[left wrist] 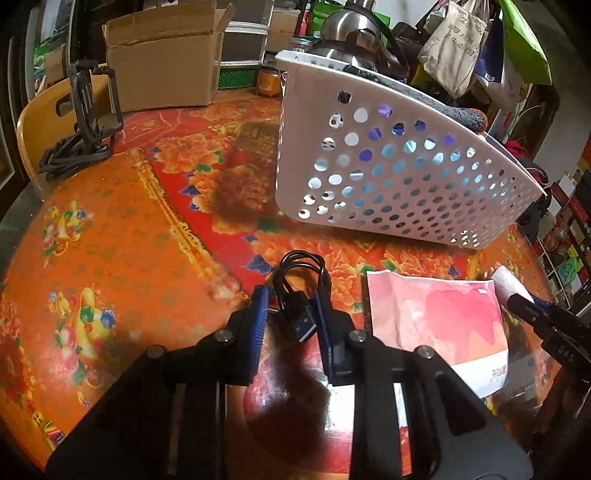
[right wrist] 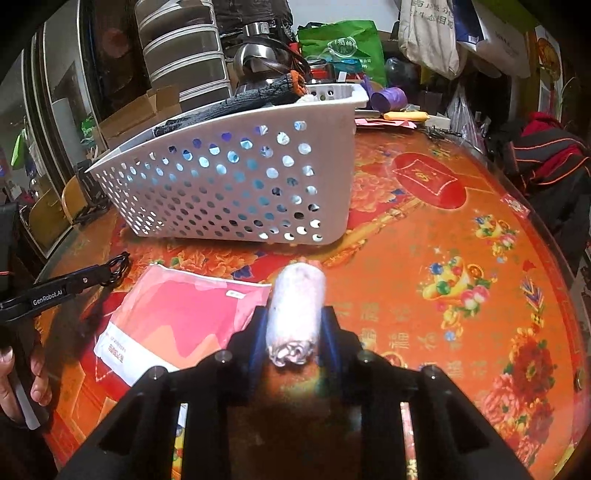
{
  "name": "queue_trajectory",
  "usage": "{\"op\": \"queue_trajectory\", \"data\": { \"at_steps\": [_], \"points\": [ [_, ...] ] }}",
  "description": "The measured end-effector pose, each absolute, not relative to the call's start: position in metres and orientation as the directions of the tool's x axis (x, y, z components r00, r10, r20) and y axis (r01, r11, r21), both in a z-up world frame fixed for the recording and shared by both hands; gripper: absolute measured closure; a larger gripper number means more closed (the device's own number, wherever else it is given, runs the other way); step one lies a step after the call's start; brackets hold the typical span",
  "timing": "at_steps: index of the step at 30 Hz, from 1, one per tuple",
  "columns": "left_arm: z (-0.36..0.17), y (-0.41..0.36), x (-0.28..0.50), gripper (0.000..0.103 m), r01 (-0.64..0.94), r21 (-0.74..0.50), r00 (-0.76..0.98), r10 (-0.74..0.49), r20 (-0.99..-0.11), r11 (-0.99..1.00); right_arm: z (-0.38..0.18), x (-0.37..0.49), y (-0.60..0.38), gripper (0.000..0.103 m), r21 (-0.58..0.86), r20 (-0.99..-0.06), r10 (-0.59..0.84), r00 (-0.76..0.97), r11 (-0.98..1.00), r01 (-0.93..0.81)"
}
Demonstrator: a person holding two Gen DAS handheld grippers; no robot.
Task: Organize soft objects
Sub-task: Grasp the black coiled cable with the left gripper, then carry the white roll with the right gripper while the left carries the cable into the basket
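My left gripper (left wrist: 290, 295) is shut on a coiled black USB cable (left wrist: 301, 275) just above the table; its plug (left wrist: 304, 326) hangs between the fingers. My right gripper (right wrist: 295, 314) is shut on a rolled white cloth (right wrist: 295, 306) and holds it above the table in front of the white perforated basket (right wrist: 236, 177). The basket (left wrist: 388, 173) stands ahead of both grippers with a dark grey cloth (left wrist: 417, 94) lying over its rim. A flat pink packet (right wrist: 177, 317) lies on the table between the grippers, also in the left wrist view (left wrist: 439, 321).
The table has a red and orange floral cover (left wrist: 110, 240). A black phone stand (left wrist: 88, 114) and a cardboard box (left wrist: 162, 59) are at the far left. A steel kettle (left wrist: 351, 33) stands behind the basket. A purple roll (right wrist: 388, 98) and a red envelope (right wrist: 424, 177) lie to the right.
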State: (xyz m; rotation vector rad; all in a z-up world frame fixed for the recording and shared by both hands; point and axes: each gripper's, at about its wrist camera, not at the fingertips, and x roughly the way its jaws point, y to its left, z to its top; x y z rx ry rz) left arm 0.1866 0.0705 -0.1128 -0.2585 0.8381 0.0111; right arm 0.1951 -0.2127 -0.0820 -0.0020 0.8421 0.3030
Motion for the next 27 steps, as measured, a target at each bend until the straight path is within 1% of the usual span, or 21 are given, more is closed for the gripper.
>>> {"op": "queue_trajectory", "data": {
  "at_steps": [1, 3, 7, 11, 14, 20, 27],
  "points": [
    [-0.111, 0.070, 0.185, 0.093, -0.106, -0.220, 0.678, -0.092, -0.729, 0.970, -0.081, 0.195, -0.213, 0.076, 0.118, -0.733, 0.265, 0.626, 0.957, -0.266],
    [-0.108, 0.068, 0.182, 0.094, -0.100, -0.213, 0.689, -0.087, -0.719, 0.972, -0.081, 0.193, -0.213, 0.076, 0.124, -0.727, 0.269, 0.631, 0.956, -0.266],
    [-0.105, 0.065, 0.179, 0.094, -0.093, -0.207, 0.700, -0.084, -0.709, 0.974, -0.080, 0.190, -0.215, 0.076, 0.137, -0.719, 0.282, 0.636, 0.954, -0.267],
    [-0.094, 0.067, 0.168, 0.094, -0.085, -0.206, 0.746, -0.075, -0.662, 0.975, -0.078, 0.187, -0.216, 0.077, 0.144, -0.705, 0.291, 0.647, 0.952, -0.271],
    [-0.088, 0.065, 0.161, 0.094, -0.066, -0.205, 0.764, -0.083, -0.640, 0.976, -0.074, 0.182, -0.220, 0.078, 0.186, -0.674, 0.335, 0.658, 0.939, -0.288],
    [-0.077, 0.063, 0.146, 0.094, -0.053, -0.202, 0.783, -0.085, -0.616, 0.978, -0.062, 0.169, -0.223, 0.080, 0.171, -0.636, 0.336, 0.695, 0.939, -0.297],
    [-0.061, 0.065, 0.138, 0.094, -0.047, -0.213, 0.791, -0.094, -0.604, 0.976, -0.048, 0.161, -0.225, 0.080, 0.151, -0.621, 0.330, 0.711, 0.940, -0.305]
  ]
}}
